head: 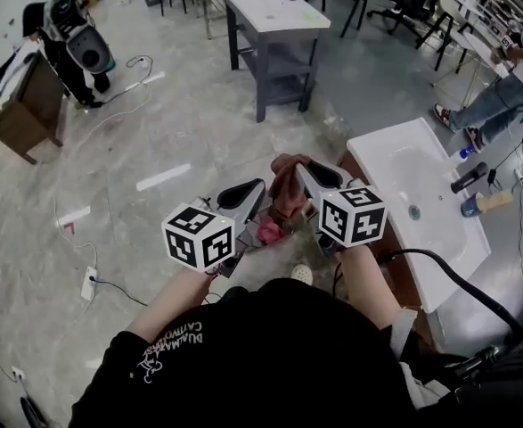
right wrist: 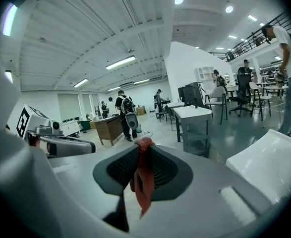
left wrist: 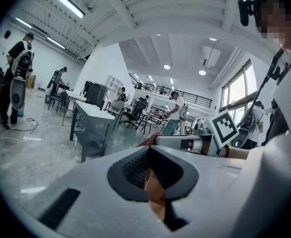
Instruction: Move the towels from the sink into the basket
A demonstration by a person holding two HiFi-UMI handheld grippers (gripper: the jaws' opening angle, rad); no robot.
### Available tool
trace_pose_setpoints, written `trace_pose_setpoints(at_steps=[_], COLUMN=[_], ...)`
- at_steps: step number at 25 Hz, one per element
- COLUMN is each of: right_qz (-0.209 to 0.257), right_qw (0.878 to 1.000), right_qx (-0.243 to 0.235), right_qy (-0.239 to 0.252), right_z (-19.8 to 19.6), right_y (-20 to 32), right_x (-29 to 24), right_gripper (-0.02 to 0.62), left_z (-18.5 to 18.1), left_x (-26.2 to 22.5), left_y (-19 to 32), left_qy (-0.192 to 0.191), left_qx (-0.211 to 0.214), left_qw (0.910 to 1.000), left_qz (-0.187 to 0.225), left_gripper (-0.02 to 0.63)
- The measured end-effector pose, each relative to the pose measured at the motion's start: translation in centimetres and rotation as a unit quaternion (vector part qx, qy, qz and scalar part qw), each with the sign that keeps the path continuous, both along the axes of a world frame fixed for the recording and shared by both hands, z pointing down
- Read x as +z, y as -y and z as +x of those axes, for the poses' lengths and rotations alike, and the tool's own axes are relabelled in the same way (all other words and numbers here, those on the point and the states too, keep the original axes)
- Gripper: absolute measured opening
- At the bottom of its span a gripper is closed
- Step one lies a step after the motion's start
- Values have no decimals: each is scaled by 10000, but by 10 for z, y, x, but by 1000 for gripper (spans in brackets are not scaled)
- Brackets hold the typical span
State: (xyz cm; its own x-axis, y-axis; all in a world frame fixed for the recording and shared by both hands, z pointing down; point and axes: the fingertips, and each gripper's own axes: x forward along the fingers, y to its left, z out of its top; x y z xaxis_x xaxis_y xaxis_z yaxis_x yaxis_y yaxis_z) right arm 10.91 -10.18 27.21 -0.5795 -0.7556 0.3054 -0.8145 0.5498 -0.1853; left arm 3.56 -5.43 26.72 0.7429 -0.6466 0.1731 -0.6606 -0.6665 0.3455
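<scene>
Left hand-held gripper (head: pixel 243 196) and right hand-held gripper (head: pixel 320 179) both clamped on brown towel (head: pixel 289 188), which hung over floor (head: pixel 181 123). Sink (head: pixel 395 163) at 3 o'clock. Couldn't spot basket. My worry: thin edge pinch, one jerk and towel slips out, lands on floor.

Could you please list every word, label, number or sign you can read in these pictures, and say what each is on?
White print on the person's black shirt: upside down and too blurred to read.
Left marker cube and right marker cube: black-and-white square patterns only, no letters.
Nothing else legible.
</scene>
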Motion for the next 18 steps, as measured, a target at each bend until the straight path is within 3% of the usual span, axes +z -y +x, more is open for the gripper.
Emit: trace_pose_setpoints(at_steps=[6,18], right_qz=[-25,-415], right_qw=[9994,9944], right_qx=[-321,-852], right_qy=[-105,-459], right_z=[-36,-75], right_y=[-13,-6], right_x=[10,47], right_gripper=[72,72], left_z=[-38,-71], left_x=[7,40], left_y=[-15,-8], left_qy=[-125,-425], left_qx=[-443,-990], left_qw=[9989,9933], left_qz=[-43,-409], left_gripper=[3,3])
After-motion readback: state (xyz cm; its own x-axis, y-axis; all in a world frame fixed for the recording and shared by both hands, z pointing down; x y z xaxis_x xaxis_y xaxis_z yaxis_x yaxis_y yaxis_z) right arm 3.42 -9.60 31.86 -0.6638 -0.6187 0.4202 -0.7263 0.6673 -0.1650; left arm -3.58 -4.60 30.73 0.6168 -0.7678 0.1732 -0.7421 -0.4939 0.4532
